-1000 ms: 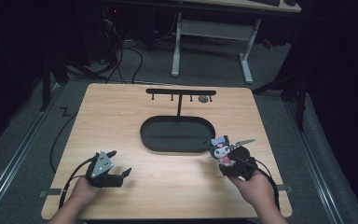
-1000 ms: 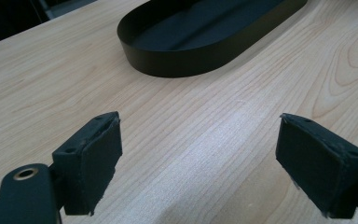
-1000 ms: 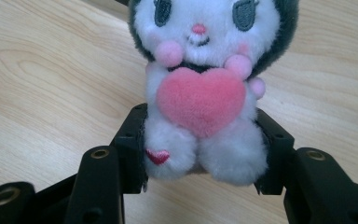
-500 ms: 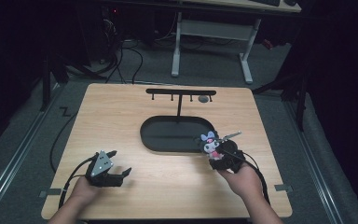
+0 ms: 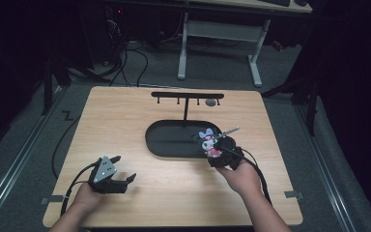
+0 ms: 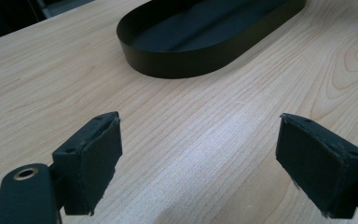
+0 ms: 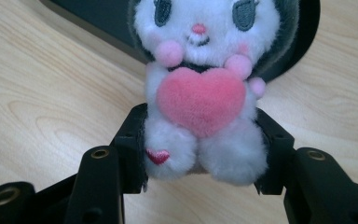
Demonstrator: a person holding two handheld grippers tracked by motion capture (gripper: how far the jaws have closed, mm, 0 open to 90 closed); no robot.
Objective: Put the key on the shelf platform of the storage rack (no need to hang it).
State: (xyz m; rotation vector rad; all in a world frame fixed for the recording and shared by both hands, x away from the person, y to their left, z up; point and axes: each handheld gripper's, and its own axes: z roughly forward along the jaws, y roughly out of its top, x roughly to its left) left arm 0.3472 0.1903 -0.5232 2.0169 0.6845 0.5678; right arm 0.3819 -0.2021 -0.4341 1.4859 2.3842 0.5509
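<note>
A small plush toy, white with a dark hood and a pink heart on its chest, is clamped by its lower body in my right gripper, which is shut on it. It hangs at the right end of the black oval tray, just over its rim. A metal keyring sticks out from the toy's top. Near the table's front left my left gripper rests open with bare wood between its pads, the tray ahead of it.
A black T-shaped hanger stand with small hooks rises behind the tray, a round dark piece beside its right end. Cables trail from both grippers. The wooden table has dark floor and desk legs beyond its far edge.
My right gripper has carried the plush toy leftward and a little farther from the person, from the table's right side to the tray's right end. The left gripper has stayed put.
</note>
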